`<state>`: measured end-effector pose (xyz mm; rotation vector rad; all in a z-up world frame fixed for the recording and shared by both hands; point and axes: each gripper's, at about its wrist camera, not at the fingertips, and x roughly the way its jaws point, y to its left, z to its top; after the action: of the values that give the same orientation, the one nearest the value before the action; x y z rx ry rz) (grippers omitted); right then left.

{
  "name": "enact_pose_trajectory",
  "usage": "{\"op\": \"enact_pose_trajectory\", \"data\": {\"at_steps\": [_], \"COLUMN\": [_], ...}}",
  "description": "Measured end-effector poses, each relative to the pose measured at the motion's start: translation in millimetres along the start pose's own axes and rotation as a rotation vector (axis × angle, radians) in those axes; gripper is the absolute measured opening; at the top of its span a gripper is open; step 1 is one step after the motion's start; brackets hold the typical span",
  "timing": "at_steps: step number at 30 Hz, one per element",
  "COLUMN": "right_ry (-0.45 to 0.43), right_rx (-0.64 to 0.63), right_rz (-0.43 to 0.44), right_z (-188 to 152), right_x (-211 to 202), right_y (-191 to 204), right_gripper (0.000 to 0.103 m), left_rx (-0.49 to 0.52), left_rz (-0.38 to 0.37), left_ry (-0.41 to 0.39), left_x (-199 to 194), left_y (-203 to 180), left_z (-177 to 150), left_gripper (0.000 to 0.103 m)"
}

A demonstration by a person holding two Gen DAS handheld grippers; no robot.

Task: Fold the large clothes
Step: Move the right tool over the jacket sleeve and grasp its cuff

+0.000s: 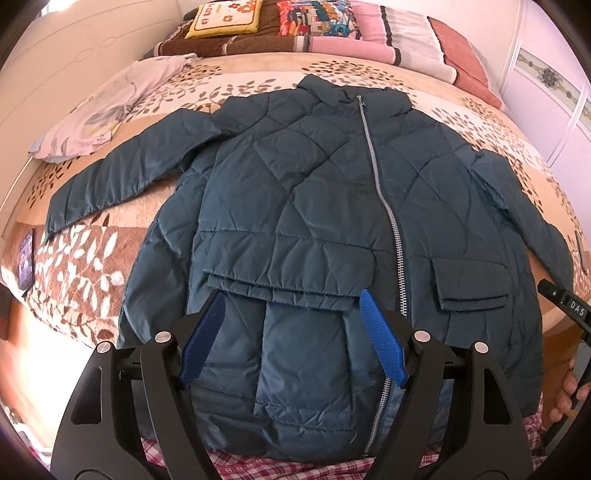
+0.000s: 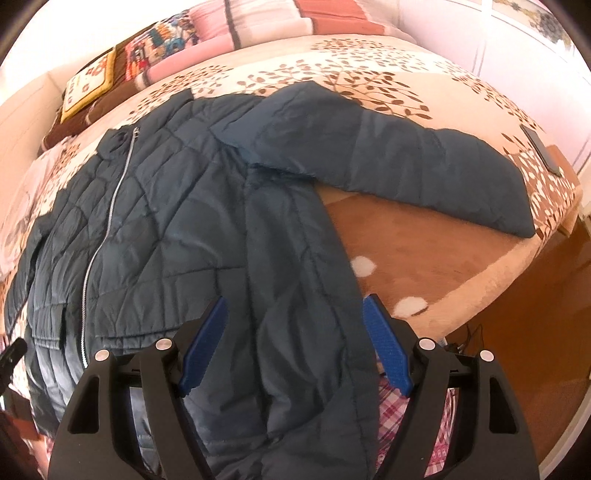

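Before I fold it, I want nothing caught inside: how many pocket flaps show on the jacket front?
2. One pocket flap lies left of the zipper, just beyond the left claw; the other flap lies right of it. Others may be hidden.

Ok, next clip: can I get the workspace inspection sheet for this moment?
Surface: bed with leaf-print blanket.
Job's things: teal quilted jacket laid flat, zipped, sleeves spread.
Clutter: floral pillow, yellow cushion, phone at the left edge, dark flat device near the right corner.
Tongs: left tongs open over the hem; right tongs open astride the jacket's side edge.
Cables: some on the floor.
Surroundings: wardrobe doors.
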<state>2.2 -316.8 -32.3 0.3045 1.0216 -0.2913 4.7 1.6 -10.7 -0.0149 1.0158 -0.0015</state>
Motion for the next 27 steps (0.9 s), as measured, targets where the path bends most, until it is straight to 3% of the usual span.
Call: {"op": "enact_pose_trajectory", "data": {"at_steps": [13,27], "right_ry": [-0.023,-0.049], "right_rx": [0.155,0.462], "right_rz": [-0.019,-0.005], "right_z": [17.5,44.3], "right_x": [5.6,24.2], "right_y": [-57.0,-159.7], "right_gripper": [0.075,0.074], "left_rx": [0.005,-0.001], "left_rz": [0.000,0.013], "left_ry": [0.022,0.041], "left_x": [5.3,10.0], "left_y": [-1.2,0.2], "left_z": [-0.2,-0.3], "left_gripper": [0.075,0.075]}}
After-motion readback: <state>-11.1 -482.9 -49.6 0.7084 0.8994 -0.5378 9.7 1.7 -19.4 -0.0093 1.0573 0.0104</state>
